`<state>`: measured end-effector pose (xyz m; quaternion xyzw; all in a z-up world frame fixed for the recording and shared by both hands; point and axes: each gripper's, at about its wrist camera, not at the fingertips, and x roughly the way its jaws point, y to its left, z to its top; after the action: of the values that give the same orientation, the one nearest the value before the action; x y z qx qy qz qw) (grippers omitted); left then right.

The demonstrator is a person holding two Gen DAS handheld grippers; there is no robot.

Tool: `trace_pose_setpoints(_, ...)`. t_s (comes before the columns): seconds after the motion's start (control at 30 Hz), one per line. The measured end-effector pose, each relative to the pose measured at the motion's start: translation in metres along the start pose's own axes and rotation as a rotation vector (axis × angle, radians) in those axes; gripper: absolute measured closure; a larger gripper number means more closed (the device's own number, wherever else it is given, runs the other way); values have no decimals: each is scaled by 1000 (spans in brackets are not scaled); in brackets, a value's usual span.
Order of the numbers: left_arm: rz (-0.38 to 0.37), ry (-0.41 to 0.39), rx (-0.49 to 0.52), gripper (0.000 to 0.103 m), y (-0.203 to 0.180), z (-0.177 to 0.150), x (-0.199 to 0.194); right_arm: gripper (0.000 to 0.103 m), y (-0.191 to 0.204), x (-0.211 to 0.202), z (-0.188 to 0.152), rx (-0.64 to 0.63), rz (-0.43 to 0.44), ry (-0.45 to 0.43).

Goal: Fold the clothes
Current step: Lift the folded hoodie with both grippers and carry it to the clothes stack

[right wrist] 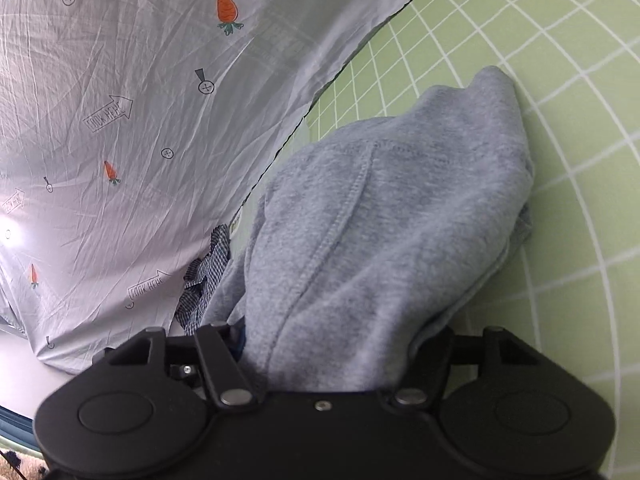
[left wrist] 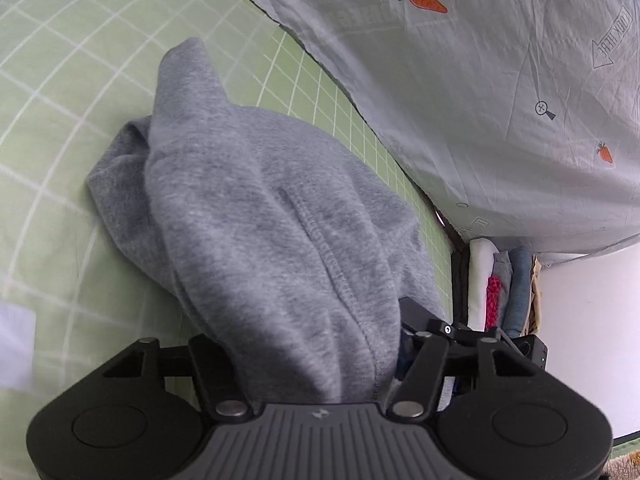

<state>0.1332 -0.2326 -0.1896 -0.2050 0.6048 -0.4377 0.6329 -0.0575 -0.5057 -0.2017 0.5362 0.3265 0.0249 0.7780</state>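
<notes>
A grey sweatshirt-like garment [left wrist: 256, 208] lies bunched on the green checked bedsheet [left wrist: 60, 80], and one end rises up into my left gripper [left wrist: 308, 352]. The cloth fills the gap between the jaws and hides the fingertips, so the left gripper is shut on it. In the right wrist view the same grey garment [right wrist: 380, 216] climbs from the bedsheet [right wrist: 568, 80] into my right gripper [right wrist: 332, 356], which is shut on a thick bunch of it. A stitched seam runs down the cloth in both views. A black piece of the other gripper [left wrist: 460, 332] shows just right of the left one.
A pale quilt printed with carrots [left wrist: 480, 100] is heaped along the far side of the garment [right wrist: 120, 120]. Folded clothes [left wrist: 500, 288] are stacked at the bed's edge. A blue checked cloth [right wrist: 204, 280] lies between quilt and garment.
</notes>
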Motion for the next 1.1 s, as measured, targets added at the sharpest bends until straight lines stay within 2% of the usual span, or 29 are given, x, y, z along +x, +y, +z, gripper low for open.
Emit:
trace_pose_setpoints(0.07, 12, 22, 11, 56, -6, -19, -6, 41, -2, -25, -22, 22, -3, -16)
trace_pose_setpoints(0.2, -14, 64, 56, 57, -27, -58, -14, 41, -7, -78, -63, 82, 1, -70)
trace_pose_setpoints(0.3, -24, 63, 117, 57, -48, -81, -16, 41, -9, -112, -85, 100, 11, -120)
trace_pose_setpoints(0.53, -73, 17, 171, 57, -85, -130, -15, 41, -7, -183, -114, 9, 19, -209)
trace_pose_setpoints(0.73, -134, 14, 176, 57, -111, -170, 0, 41, -11, -237, -136, -31, 3, -260)
trace_pose_setpoints(0.9, -172, 60, 232, 57, -132, -183, 11, 41, -14, -272, -157, -8, -16, -338)
trace_pose_setpoints(1.1, -217, 123, 276, 58, -142, -182, 16, 41, -9, -291, -179, 49, -51, -432)
